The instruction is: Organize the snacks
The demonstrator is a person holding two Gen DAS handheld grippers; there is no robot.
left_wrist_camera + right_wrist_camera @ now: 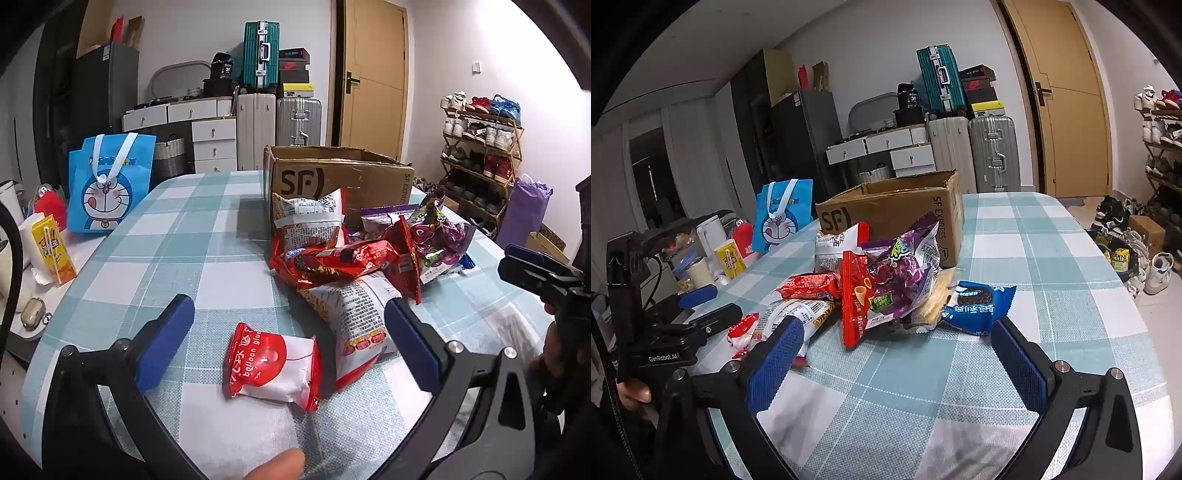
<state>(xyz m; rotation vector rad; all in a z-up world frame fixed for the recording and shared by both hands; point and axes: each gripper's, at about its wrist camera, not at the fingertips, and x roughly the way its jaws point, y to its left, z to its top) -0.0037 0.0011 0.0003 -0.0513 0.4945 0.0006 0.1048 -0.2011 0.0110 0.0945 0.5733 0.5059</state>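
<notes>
A heap of snack bags lies on the checked tablecloth (pixel 166 236) in front of an open SF cardboard box (pixel 332 177). It includes a red packet (pixel 332 262), a white-and-red bag (pixel 354 321) and a purple bag (pixel 439 236). Nearer to me, a small red-and-white packet (pixel 271 363) lies apart from the heap, between the fingers of my open left gripper (pixel 288 301), untouched. In the right wrist view my right gripper (pixel 895 325) stands open just short of the heap. Ahead of it are the purple bag (pixel 905 273), a tall red packet (pixel 855 284) and a blue cookie packet (pixel 979 302).
A blue cartoon tote bag (pixel 110 184) and a yellow drink carton (pixel 51 247) stand at the table's left side, with a kettle (pixel 711 232) nearby. Suitcases (pixel 258 55) and a shoe rack (pixel 480 147) line the far wall. A thumb (pixel 277 465) shows at the bottom edge.
</notes>
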